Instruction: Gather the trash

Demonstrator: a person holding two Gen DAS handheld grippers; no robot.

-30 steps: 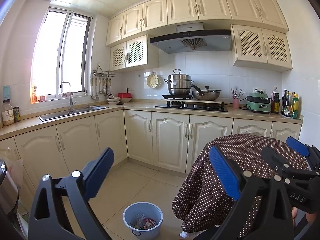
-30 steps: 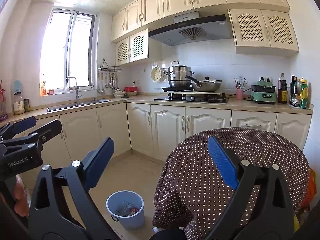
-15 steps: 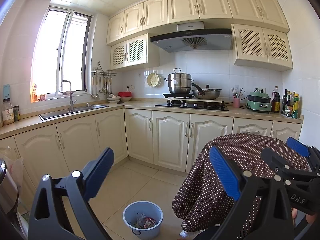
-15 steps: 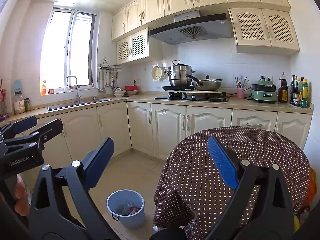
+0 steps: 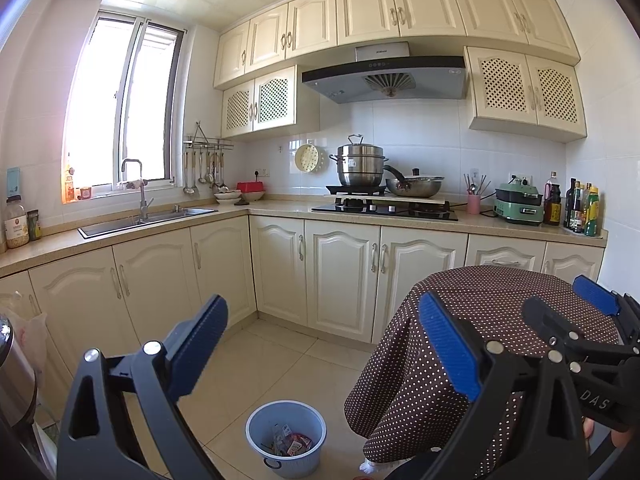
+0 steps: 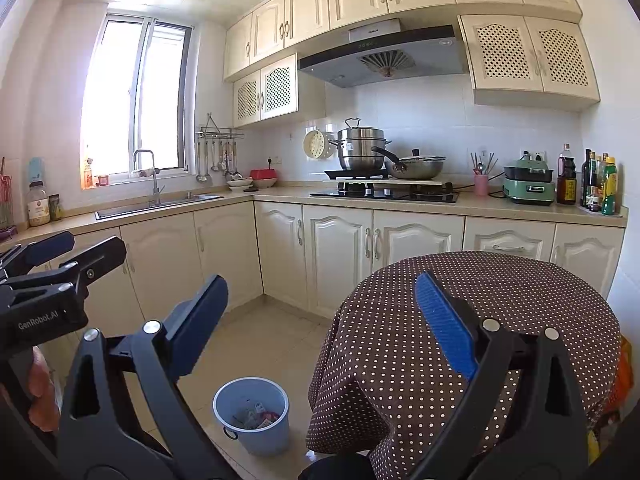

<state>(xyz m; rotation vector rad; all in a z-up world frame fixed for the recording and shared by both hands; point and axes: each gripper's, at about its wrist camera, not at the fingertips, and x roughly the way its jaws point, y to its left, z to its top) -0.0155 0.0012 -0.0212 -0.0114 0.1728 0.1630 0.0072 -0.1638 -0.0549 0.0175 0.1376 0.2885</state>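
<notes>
the left claw [image 5: 320, 344] is held level and pointing forward, its two blue-padded fingers [image 5: 446, 346] spread wide with nothing between them. the right claw [image 6: 318, 328] sits just beside it at about the same height, also spread wide and empty. each shows at the edge of the other's view, and a bit of the person's hand [image 6: 40, 392] grips the left handle.

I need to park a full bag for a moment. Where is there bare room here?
The tabletop under the dotted cloth looks bare. So does the floor between the cabinets, the table and the blue bin. The counter is crowded at the hob and the bottles; a clear stretch lies between sink and hob.
</notes>
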